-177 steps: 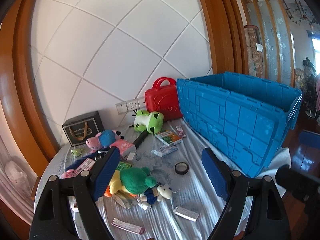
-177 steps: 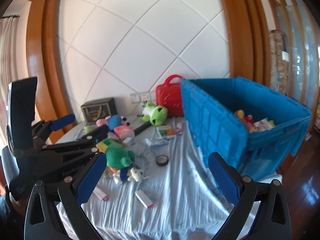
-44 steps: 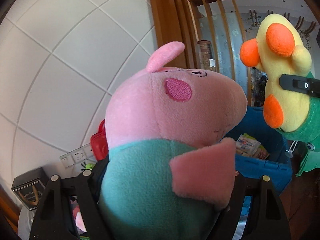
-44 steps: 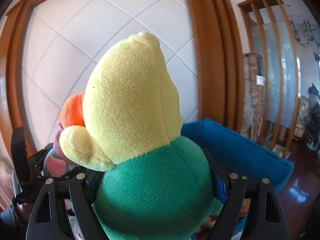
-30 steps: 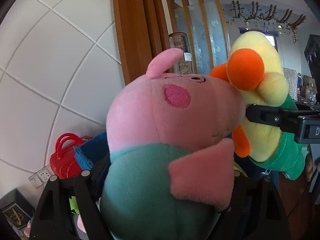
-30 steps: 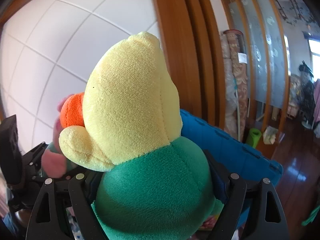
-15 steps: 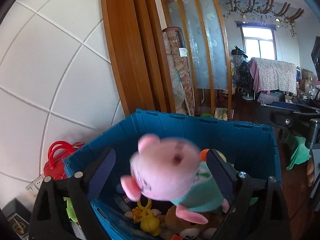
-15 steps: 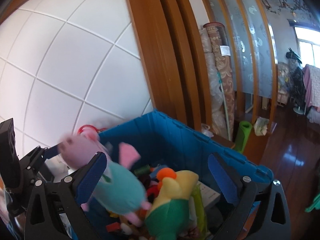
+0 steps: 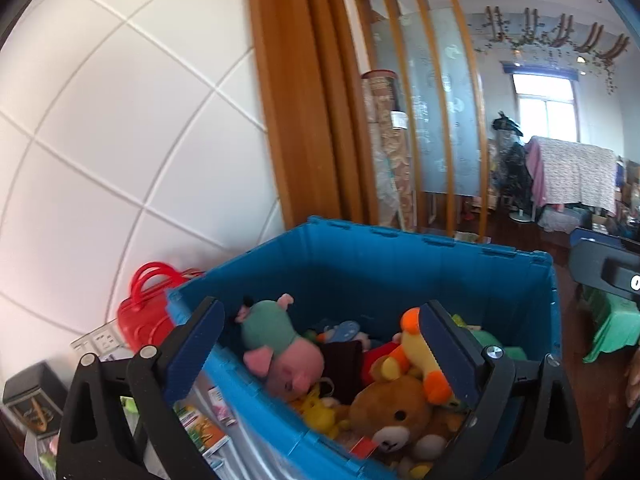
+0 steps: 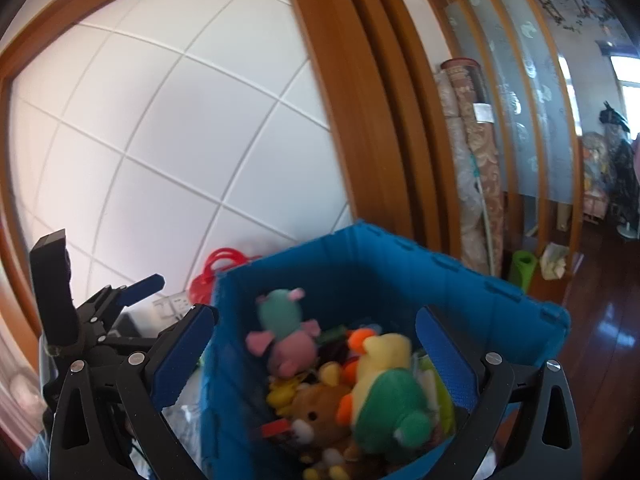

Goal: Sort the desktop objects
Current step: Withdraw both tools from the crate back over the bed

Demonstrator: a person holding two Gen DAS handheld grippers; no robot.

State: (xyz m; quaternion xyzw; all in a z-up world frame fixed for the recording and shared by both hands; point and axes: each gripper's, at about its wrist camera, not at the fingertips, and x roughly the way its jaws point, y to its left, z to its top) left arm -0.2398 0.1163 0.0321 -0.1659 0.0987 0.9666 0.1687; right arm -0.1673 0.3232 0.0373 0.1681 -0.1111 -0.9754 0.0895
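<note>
Both grippers hover over the blue bin (image 9: 400, 272), left gripper (image 9: 320, 356) still opening, right gripper (image 10: 316, 356) wide open, both empty, with pig (image 9: 288, 356) and duck (image 10: 384, 392) below them.

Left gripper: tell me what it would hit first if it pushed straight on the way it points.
Probably the toy pile in the blue crate. The left gripper, jaws opening and empty, aims over the near rim at the pink pig plush and brown bear; which comes first is unclear.
</note>
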